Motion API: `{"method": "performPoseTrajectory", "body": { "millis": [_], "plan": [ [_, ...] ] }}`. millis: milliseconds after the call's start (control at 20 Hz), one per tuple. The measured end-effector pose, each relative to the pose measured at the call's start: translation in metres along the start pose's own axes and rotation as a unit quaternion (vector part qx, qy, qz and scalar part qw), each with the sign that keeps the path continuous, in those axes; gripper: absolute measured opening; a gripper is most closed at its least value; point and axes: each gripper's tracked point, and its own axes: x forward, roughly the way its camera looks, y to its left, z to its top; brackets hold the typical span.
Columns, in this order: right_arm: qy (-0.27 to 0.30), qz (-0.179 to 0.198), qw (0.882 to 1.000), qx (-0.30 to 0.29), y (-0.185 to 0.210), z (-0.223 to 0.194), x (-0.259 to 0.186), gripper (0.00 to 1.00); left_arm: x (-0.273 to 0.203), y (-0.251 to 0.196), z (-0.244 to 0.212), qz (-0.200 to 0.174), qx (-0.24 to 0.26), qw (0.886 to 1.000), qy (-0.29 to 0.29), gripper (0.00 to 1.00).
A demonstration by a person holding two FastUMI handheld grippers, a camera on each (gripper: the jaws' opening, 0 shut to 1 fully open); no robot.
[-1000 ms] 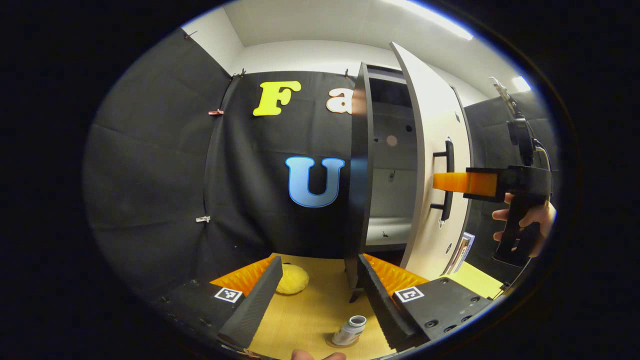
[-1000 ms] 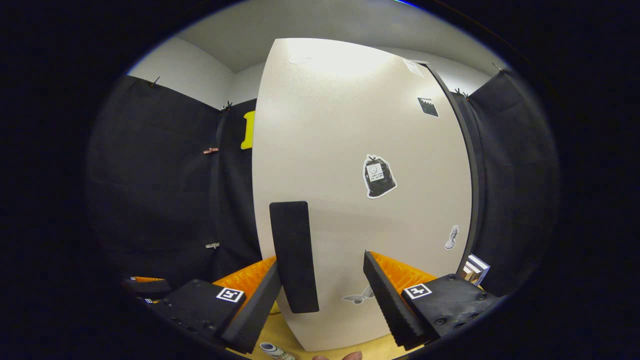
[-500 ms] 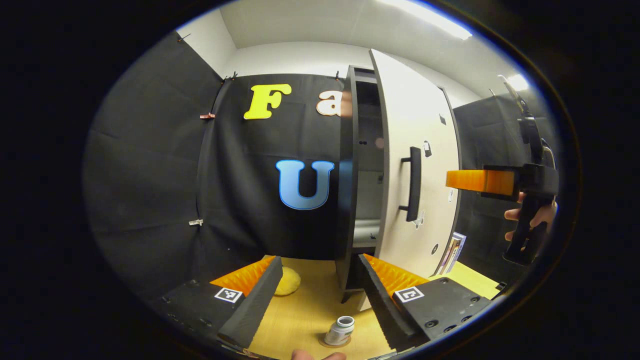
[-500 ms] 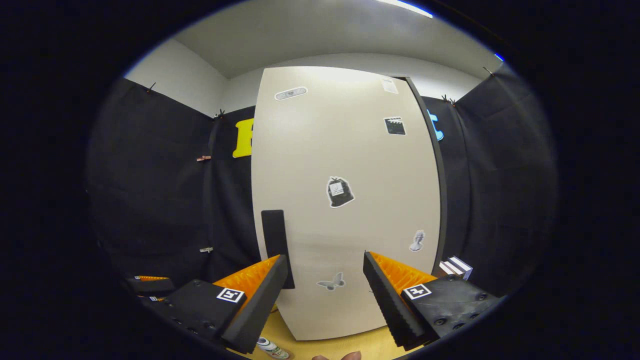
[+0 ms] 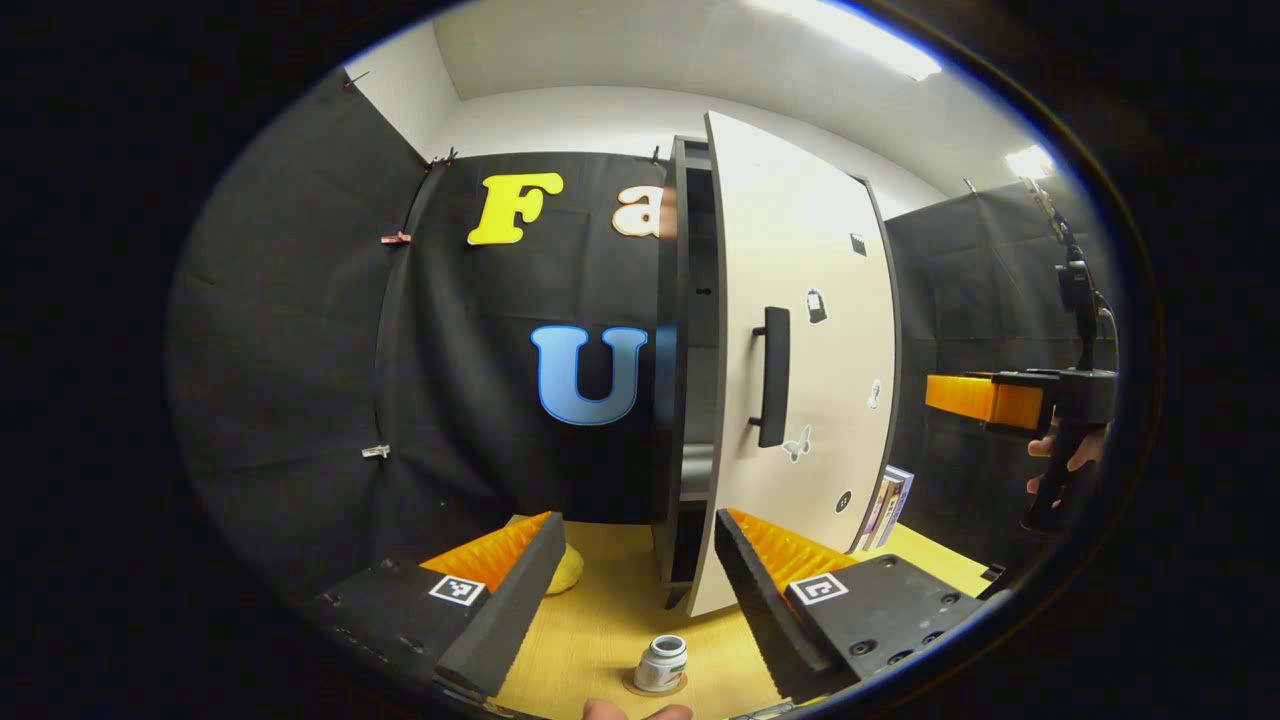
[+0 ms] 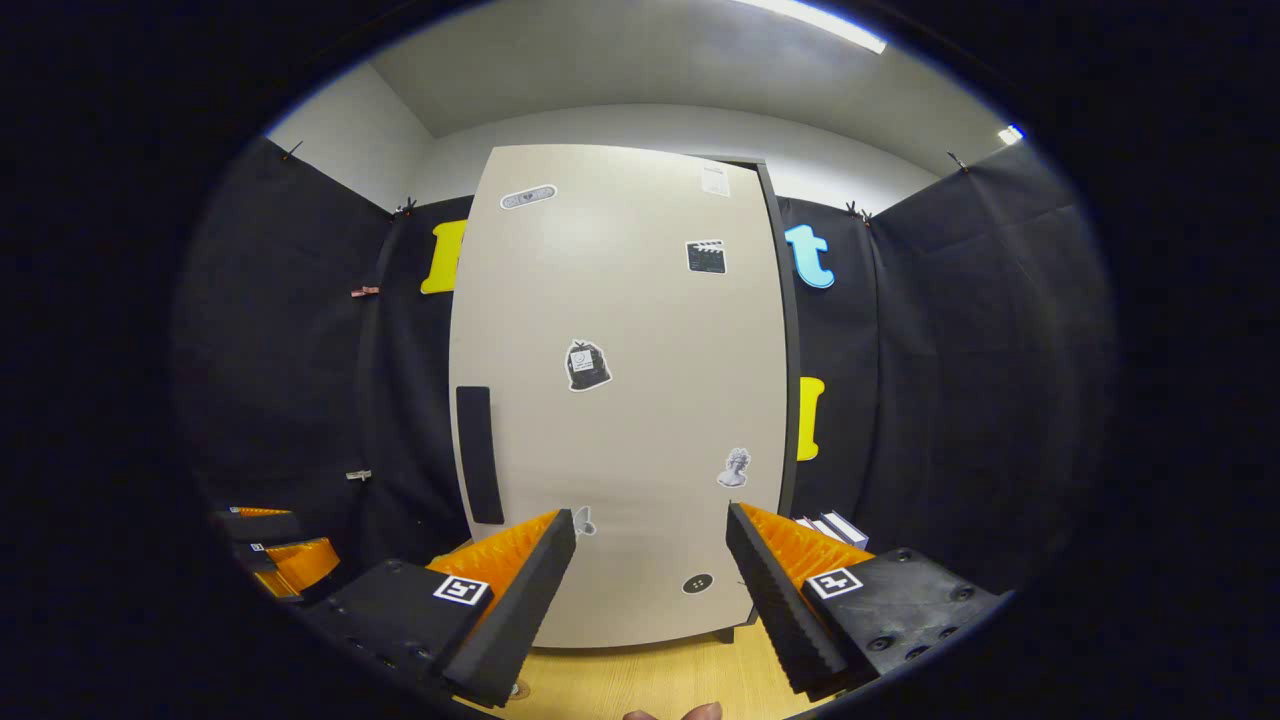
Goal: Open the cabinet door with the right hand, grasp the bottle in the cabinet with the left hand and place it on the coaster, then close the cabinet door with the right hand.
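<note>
Bottle (image 5: 662, 664) is standing upright on the coaster (image 5: 640, 687), between the left gripper's (image 5: 632, 590) spread, empty fingers. Door (image 6: 620, 400) is sitting slightly ajar; right gripper (image 6: 650, 585) is facing it, released, holding nothing.

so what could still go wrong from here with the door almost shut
1. The cabinet door is still ajar, a dark gap showing at its handle edge. The right claw is open and off the door, so it may stay unlatched without a final push.
2. The bottle stands on the coaster on the table, just below the open left claw. Lowering that hand carelessly could tip it.
</note>
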Motion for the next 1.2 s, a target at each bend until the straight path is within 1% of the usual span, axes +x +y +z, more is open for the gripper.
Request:
{"method": "performPoseTrajectory", "body": {
  "millis": [350,650,1200],
  "plan": [
    [0.001,-0.020,1.000,-0.019,-0.014,-0.007,-0.022,0.99,-0.004,-0.005,0.009,-0.007,0.007,1.000,-0.011,0.95],
    [0.008,-0.030,0.999,-0.020,-0.019,-0.014,-0.031,0.99,-0.002,-0.009,0.009,-0.011,0.003,1.000,-0.012,0.95],
    [0.007,-0.032,0.999,-0.014,-0.016,-0.018,-0.035,0.99,-0.003,-0.007,0.008,-0.007,0.004,1.000,-0.010,0.95]
  ]
}}
